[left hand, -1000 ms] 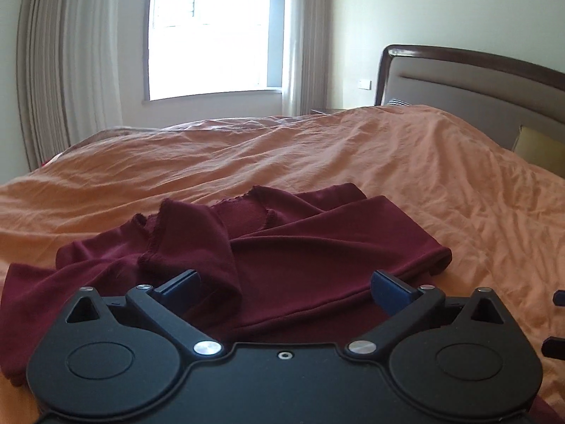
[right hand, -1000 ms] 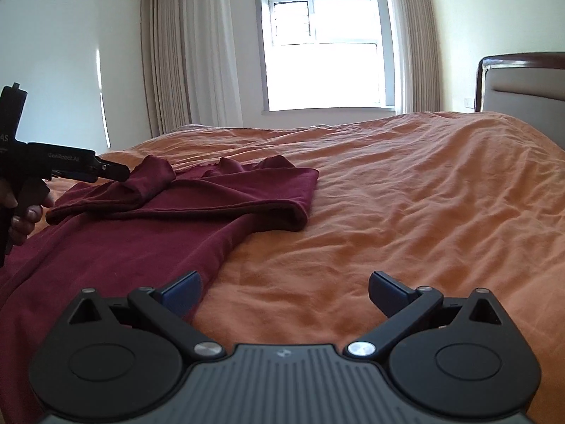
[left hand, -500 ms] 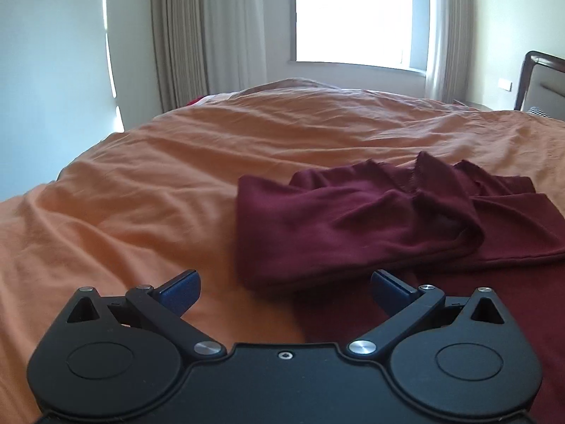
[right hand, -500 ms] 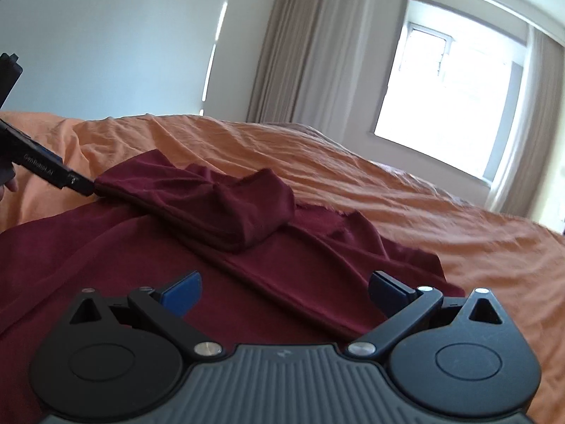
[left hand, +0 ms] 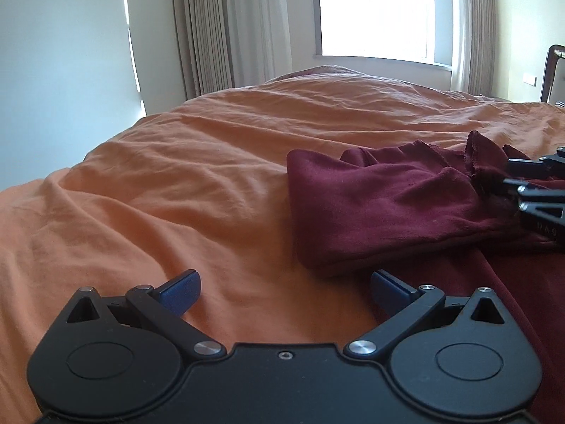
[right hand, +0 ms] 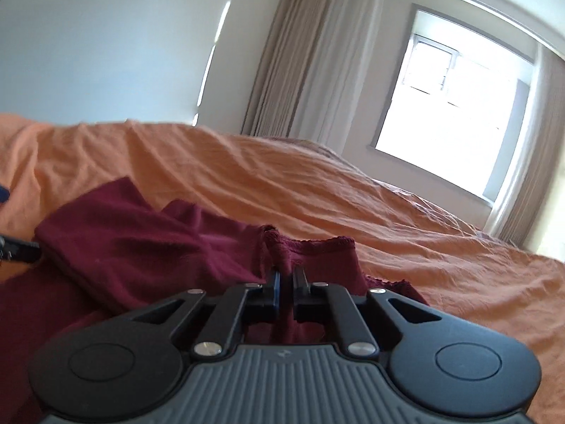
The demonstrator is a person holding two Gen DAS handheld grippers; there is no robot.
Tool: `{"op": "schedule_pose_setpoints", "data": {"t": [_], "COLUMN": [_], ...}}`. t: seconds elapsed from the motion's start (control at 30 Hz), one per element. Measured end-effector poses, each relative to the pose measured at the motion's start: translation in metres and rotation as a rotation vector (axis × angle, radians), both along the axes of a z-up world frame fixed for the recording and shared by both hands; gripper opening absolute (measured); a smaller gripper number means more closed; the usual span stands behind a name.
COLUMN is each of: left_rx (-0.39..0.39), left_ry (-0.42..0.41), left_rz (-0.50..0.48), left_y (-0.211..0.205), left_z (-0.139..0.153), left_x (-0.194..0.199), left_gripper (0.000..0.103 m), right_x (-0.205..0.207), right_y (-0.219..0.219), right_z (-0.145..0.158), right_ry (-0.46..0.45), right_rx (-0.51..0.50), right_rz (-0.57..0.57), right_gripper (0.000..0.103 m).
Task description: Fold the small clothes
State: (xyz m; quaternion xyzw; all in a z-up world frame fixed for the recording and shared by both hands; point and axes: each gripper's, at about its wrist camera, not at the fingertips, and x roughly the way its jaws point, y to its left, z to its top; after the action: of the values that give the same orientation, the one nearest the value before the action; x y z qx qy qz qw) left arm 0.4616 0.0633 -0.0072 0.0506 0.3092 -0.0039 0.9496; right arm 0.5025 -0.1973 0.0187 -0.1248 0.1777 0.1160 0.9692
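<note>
- An orange bedspread covers the bed, rumpled, with a window and curtains behind it.
- A maroon garment lies on the bedspread, one part folded over the rest.
- The left gripper hovers by the garment's folded edge, its jaws wide apart and holding nothing.
- The right gripper has its jaws pinched together on a fold of the garment near its scalloped hem.

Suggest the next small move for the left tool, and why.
Probably ease the open left tool right onto the near fold of the maroon garment and close. The right tool is shut on its frilled edge; the left holds nothing, over bare orange cover.
</note>
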Motion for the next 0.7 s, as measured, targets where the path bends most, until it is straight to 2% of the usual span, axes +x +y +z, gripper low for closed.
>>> {"op": "schedule_pose_setpoints", "data": {"t": [0.13, 0.3, 0.37, 0.47, 0.57, 0.7], "left_rx": [0.031, 0.038, -0.004, -0.071, -0.105, -0.046], "left_ry": [-0.047, -0.175, -0.216, -0.210, -0.236, -0.231], "left_rz": [0.000, 0.065, 0.087, 0.057, -0.035, -0.125], "left_y": [-0.008, -0.015, -0.014, -0.013, -0.019, -0.036], "left_z": [0.001, 0.018, 0.026, 0.033, 0.029, 0.016], "left_x": [0.008, 0.016, 0.020, 0.020, 0.006, -0.006], "left_gripper": [0.102, 0.097, 0.097, 0.097, 0.099, 0.102], "right_x": [-0.013, -0.021, -0.018, -0.009, -0.003, 0.000], "right_y": [-0.039, -0.071, -0.073, -0.069, -0.059, -0.044], "right_z": [0.037, 0.075, 0.087, 0.099, 0.112, 0.132], "right_ry": [-0.085, -0.164, -0.190, -0.210, -0.249, -0.298], "right_rx": [0.129, 0.244, 0.245, 0.223, 0.186, 0.158], "right_rz": [-0.047, -0.047, -0.038, -0.009, 0.027, 0.071], "right_gripper": [0.006, 0.006, 0.006, 0.005, 0.005, 0.005]}}
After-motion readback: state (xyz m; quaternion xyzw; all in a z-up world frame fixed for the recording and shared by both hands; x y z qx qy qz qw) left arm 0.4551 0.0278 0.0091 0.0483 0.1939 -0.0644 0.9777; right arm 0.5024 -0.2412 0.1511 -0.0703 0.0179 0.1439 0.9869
